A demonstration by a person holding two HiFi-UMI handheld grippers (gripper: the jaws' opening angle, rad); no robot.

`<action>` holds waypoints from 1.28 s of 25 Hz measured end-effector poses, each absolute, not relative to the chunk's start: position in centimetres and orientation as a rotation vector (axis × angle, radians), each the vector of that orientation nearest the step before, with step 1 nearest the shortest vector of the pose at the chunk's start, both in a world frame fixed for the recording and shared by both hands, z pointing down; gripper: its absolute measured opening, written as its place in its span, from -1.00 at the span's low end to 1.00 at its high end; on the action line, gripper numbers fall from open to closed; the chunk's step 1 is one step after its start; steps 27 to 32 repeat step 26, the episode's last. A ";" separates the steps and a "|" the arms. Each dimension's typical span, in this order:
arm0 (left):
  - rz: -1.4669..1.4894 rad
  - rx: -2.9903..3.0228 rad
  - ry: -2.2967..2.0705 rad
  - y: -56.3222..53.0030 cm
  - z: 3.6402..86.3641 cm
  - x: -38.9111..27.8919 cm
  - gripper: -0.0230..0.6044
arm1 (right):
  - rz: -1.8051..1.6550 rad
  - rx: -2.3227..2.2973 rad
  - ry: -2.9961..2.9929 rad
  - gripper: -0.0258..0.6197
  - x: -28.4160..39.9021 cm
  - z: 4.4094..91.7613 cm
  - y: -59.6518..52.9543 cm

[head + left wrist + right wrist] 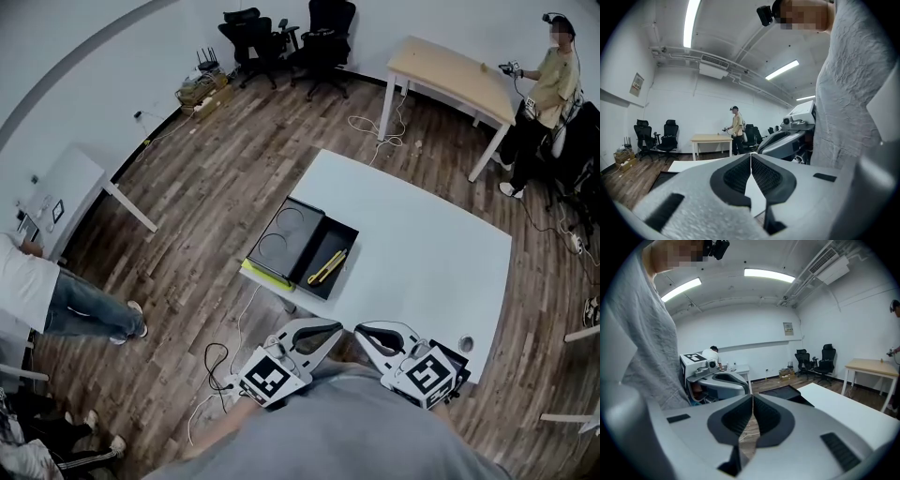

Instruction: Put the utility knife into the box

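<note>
The jaws of the left gripper [750, 163] are pressing together along their whole inner edge, with nothing clamped between them, and the jaws of the right gripper [752, 405] are meeting in the same way, likewise empty. Both grippers are being held close in front of the person's grey-shirted body, side by side and tips turned toward each other, each showing in the other's view, just off the near edge of the white worktop [422, 253]. Neither is touching anything on it. The utility knife [327, 266], yellow, is lying flat inside the box [343, 228], in its open black compartment, running lengthwise along it and well apart from both grippers. Beside that compartment, on the side away from the worktop's middle, a black panel [284, 236] with two round recesses is sitting level. A yellow-green sheet [251, 273] is showing under the box's outer corner. The box is sitting at the left edge of the worktop, partly overhanging it. Beyond, on the wooden floor [216, 169], a pale wooden table [450, 70] is standing at the far right with a person [553, 80] beside it, black office chairs [291, 37] are grouped by the back wall, and another person in jeans [56, 300] is standing at the left.
</note>
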State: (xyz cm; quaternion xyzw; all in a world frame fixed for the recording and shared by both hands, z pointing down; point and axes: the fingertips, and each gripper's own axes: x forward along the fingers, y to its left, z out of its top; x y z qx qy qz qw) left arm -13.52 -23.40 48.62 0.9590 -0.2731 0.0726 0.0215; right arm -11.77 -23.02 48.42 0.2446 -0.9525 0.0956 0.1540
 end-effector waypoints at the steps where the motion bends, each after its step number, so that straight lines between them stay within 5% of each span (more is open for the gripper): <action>1: 0.225 2.972 -0.851 -23.4 48.6 -13.5 -0.87 | 0.267 0.696 -2.724 -0.83 -11.7 48.5 -23.0; 32: 0.191 2.941 -0.899 -23.2 48.9 -14.1 -0.87 | 0.253 0.686 -2.720 -0.83 -11.7 48.3 -22.6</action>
